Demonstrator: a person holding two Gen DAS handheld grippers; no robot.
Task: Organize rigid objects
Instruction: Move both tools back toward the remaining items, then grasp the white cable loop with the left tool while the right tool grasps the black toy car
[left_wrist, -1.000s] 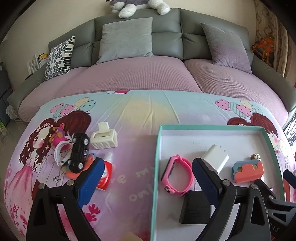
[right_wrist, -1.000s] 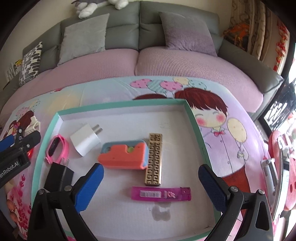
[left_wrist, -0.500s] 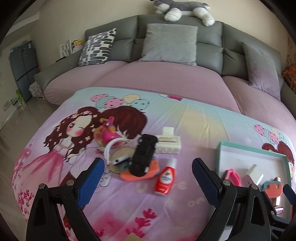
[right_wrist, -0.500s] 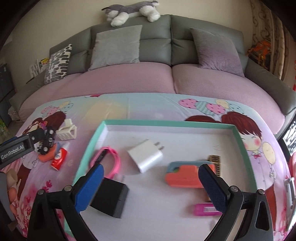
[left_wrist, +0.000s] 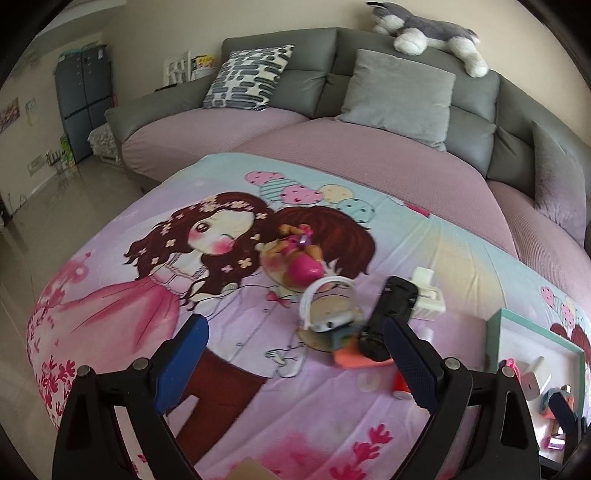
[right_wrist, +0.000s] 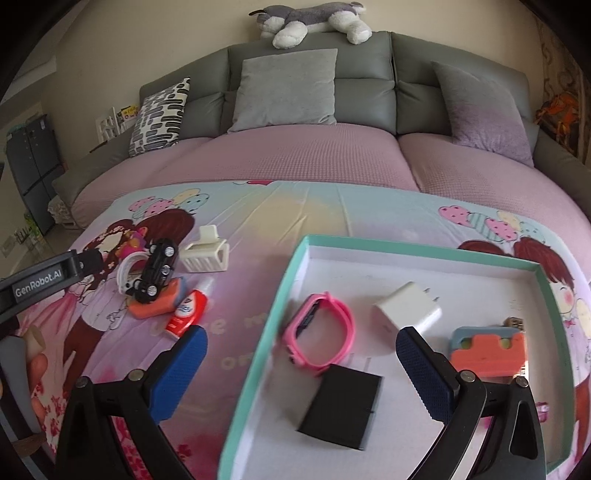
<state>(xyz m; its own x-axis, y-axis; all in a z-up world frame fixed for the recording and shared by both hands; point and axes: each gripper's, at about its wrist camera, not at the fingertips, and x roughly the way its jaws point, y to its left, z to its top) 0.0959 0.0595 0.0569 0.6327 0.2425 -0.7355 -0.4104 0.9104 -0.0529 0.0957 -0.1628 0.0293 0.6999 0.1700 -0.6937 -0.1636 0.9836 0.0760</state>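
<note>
- The left gripper (left_wrist: 295, 354) has textured blue pads (left_wrist: 184, 354) on black arms; its jaws are spread wide and hold nothing.
- The right gripper (right_wrist: 303, 365) is built the same, jaws wide apart and empty, above the near left corner of the tray (right_wrist: 406, 245).
- The tray is a shallow box with a teal rim and white floor, resting on a glossy cartoon-print cloth (right_wrist: 277, 206).
- In the tray lie a pink watch (right_wrist: 319, 336) with a looped band, a white charger (right_wrist: 408, 306), a matte black block (right_wrist: 341, 406) touching the watch, and an orange and blue piece (right_wrist: 487, 347).
- Left of the tray a glossy black toy car (right_wrist: 155, 271) leans on an orange sponge (right_wrist: 155, 306); a white ribbed clip (right_wrist: 207, 254) and a red tube (right_wrist: 188, 310) lie just beside them.
- The left view alone shows a pink toy (left_wrist: 301, 264) and a white band (left_wrist: 325, 302) clearly; there the car (left_wrist: 391, 317) is blurred and only a corner of the tray (left_wrist: 532, 328) shows.
- The right view alone shows the tray's whole floor.
- Half a second ago the left camera saw the pile nearer its middle; the pile now sits against its right pad, and the tray has slid towards the edge.
</note>
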